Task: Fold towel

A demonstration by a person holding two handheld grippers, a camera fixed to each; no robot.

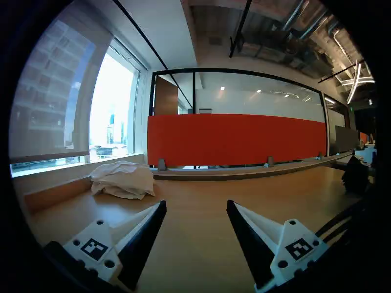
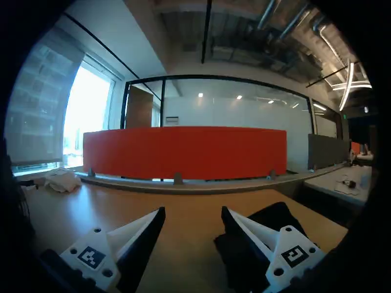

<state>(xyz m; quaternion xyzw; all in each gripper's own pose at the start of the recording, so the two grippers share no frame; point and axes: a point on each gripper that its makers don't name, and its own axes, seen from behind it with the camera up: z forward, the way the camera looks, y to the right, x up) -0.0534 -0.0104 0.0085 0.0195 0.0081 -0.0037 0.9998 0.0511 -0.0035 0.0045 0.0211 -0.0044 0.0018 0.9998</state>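
A crumpled white towel (image 1: 122, 179) lies in a heap at the far left of the wooden desk (image 1: 210, 205), by the window ledge. In the left gripper view my left gripper (image 1: 196, 207) hovers over the desk, open, with nothing between its fingers; the towel is ahead and to its left. The same white towel (image 2: 61, 179) appears small at the far left in the right gripper view. My right gripper (image 2: 193, 213) is open and empty above the desk, and a black cloth (image 2: 266, 222) lies just under and beyond its right finger.
An orange divider panel (image 1: 234, 139) runs along the desk's back edge, with a glass wall behind it. A dark object (image 1: 355, 177) sits at the right end of the desk. A window (image 1: 110, 117) is on the left. Another desk (image 2: 342, 183) stands to the right.
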